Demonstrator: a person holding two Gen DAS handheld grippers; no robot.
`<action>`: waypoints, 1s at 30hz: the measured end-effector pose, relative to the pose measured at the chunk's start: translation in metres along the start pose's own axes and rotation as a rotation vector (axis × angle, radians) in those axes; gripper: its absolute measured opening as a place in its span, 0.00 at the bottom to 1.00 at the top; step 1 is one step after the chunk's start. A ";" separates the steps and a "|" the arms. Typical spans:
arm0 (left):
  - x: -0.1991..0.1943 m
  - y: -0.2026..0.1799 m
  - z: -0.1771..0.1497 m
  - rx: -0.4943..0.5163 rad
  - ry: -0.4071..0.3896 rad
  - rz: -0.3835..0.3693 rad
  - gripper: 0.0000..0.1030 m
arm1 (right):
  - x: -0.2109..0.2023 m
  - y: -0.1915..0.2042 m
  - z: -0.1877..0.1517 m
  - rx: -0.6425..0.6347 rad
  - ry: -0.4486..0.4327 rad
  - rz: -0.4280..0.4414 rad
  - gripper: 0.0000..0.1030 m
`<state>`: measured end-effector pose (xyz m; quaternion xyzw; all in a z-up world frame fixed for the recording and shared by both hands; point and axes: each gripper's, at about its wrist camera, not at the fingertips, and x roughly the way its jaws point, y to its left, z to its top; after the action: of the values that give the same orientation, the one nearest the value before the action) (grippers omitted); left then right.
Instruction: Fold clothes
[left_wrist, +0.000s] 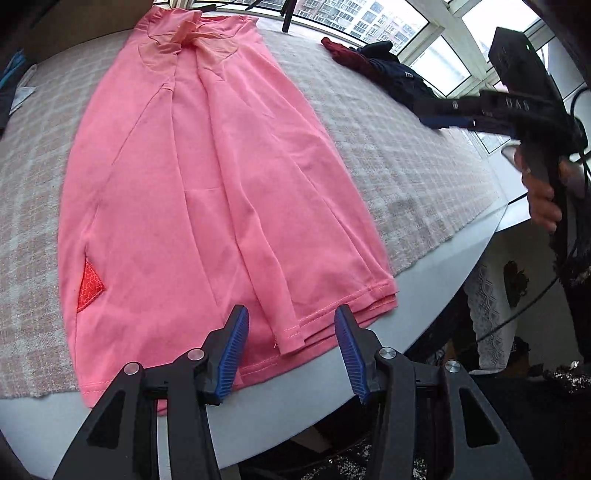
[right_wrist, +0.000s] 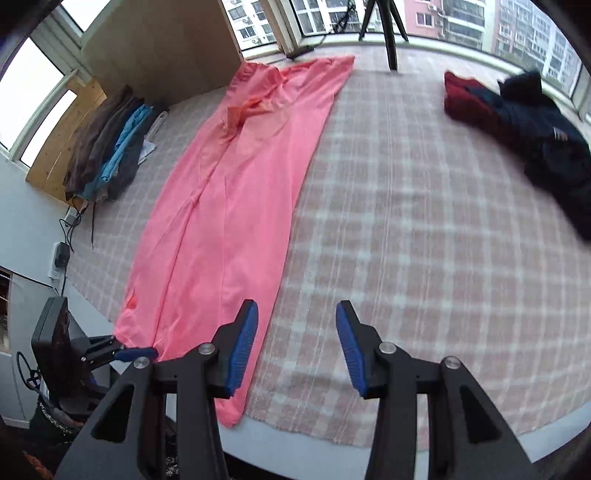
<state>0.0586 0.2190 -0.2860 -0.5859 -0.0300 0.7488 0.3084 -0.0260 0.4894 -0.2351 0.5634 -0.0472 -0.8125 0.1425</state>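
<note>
Left claw (left_wrist: 291, 349) stands part open and empty over the hem (left_wrist: 332, 308) at the tabletop (left_wrist: 424, 295) edge; right claw (right_wrist: 297, 345) likewise, over the checked cloth (right_wrist: 406, 221) beside the pink garment (right_wrist: 229, 206); the garment lies lengthwise, sides folded in; it looks light, limp and creasing, so pinching the layered hem corners seems best.

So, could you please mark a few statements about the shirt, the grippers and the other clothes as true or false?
1. The pink shirt lies folded lengthwise on the checked cloth. True.
2. The left gripper clamps the hem. False: its jaws stand apart, holding nothing.
3. The right gripper is empty. True.
4. The dark clothes lie on top of the pink shirt. False: they lie apart, near the window.
</note>
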 end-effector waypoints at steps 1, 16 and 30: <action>0.000 -0.001 0.001 -0.021 -0.008 0.012 0.45 | 0.001 0.000 0.019 -0.043 -0.012 -0.014 0.42; 0.009 -0.015 -0.005 -0.339 -0.083 0.201 0.45 | 0.139 -0.002 0.204 -0.178 0.176 0.144 0.42; 0.014 -0.066 0.001 -0.296 -0.102 0.263 0.46 | 0.171 0.071 0.191 -0.447 0.217 0.106 0.42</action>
<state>0.0845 0.2794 -0.2710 -0.5848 -0.0784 0.7989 0.1166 -0.2461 0.3566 -0.3038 0.5984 0.1196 -0.7290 0.3101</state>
